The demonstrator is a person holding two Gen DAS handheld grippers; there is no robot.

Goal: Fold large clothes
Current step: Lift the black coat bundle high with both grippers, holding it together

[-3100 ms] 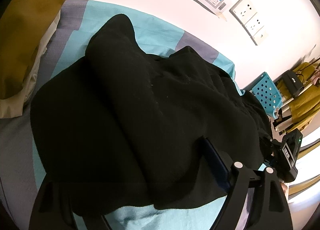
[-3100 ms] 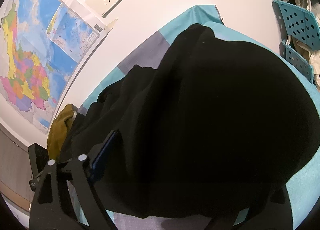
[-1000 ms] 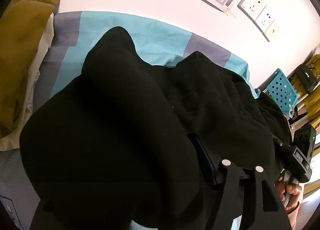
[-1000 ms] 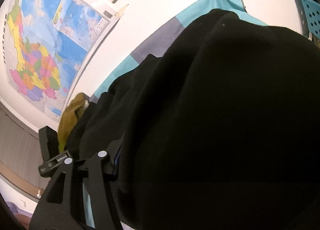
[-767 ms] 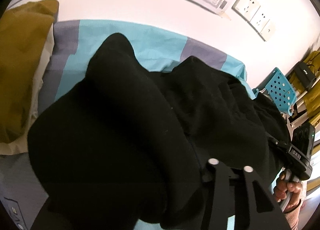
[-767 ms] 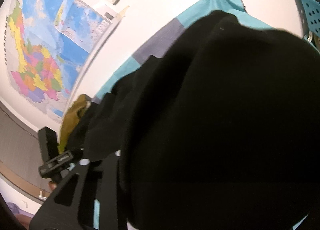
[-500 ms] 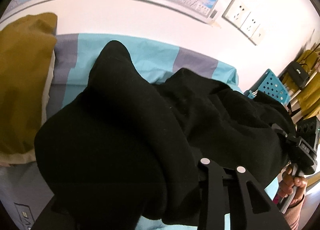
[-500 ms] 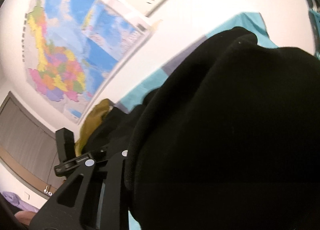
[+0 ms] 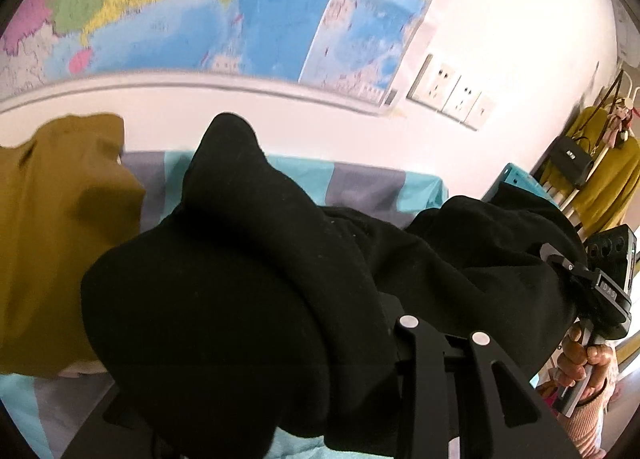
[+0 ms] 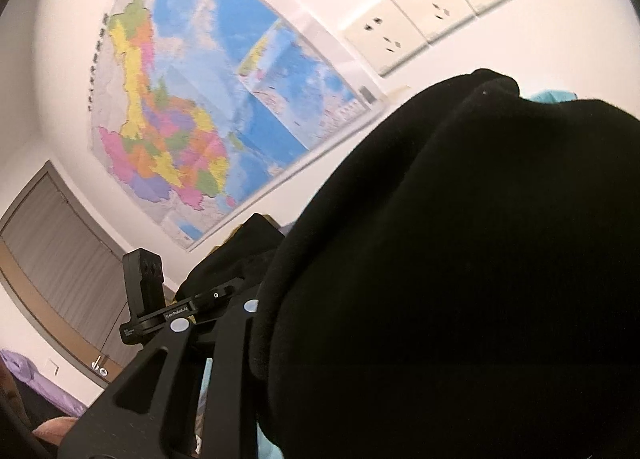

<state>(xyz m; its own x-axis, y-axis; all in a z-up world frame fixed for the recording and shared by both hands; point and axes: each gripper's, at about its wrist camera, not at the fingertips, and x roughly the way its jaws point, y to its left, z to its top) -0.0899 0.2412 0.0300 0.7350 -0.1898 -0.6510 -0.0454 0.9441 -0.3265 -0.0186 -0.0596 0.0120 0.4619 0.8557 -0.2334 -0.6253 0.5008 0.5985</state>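
Both grippers are clamping the near hem of the black garment [image 9: 248, 299], which is hanging raised above the bed [image 9: 360, 183] w/ its far part draping toward the wall edge. The left gripper [image 9: 384, 323] is biting cloth between narrowed jaws; only its right finger is showing, the other is buried under fabric. The right gripper [image 10: 240, 323] is likewise pinching fabric, jaws narrow, cloth bulging over nearly the whole right wrist view.

Key relation: the garment is stretching straight ahead of both grippers, its held edge running left to right betw. them, so the next move, probably, is carrying that edge fwd toward the bed's wall edge. Neither hand looks nearer; they're sharing the load approx evenly. The person's hand [image 9: 580, 355] is gripping the right tool's handle at the bed's right side.

Around: a mustard cloth pile [image 9: 60, 239] is sitting at the bed's left end, a blue basket [image 9: 520, 179] beyond the right end, a map [image 10: 208, 119] and sockets [image 10: 428, 19] on the wall. The pile could be crowding the fold's left side.
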